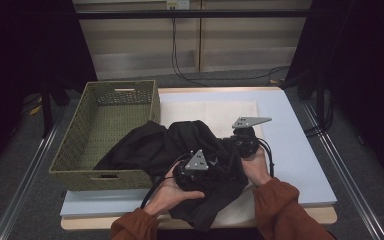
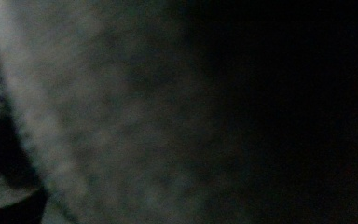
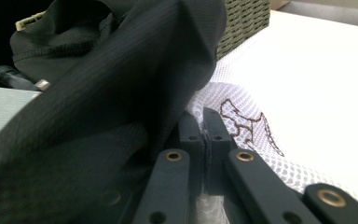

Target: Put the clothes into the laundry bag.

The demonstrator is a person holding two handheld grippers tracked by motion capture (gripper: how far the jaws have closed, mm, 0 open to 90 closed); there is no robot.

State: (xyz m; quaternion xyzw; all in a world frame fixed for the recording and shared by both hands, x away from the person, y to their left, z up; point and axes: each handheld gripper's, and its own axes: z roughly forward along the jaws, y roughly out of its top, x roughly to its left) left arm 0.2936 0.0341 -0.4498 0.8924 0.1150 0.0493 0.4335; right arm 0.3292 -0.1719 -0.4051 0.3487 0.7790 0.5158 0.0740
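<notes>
- Two grippers work on one black garment [image 1: 180, 150] in the high view. It lies in a heap on the table [image 1: 300, 165], and one part of it hangs over the near rim of the woven basket [image 1: 80, 145]. The left gripper [image 1: 189, 176] sits low on the near part of the cloth, and the right gripper [image 1: 245, 140] is at its right edge.
- In the left gripper view, blurred grey cloth [image 2: 121, 116] is pressed very near to the lens. I cannot tell from it how the jaws stand or if they hold something.
- In the right gripper view, the jaws are together and they pinch a white mesh fabric [image 3: 261, 140], a thin layer of it between the tips. The black garment [image 3: 112, 84] drapes over the left jaw, and the basket [image 3: 242, 18] is behind it.
- To do this step well, I think the right gripper should keep the mesh flat and steady while the left one takes a firm fold of cloth.
- The hanging part may catch on the basket rim. Cables [image 1: 180, 50] lie on the floor beyond the table, well apart.
</notes>
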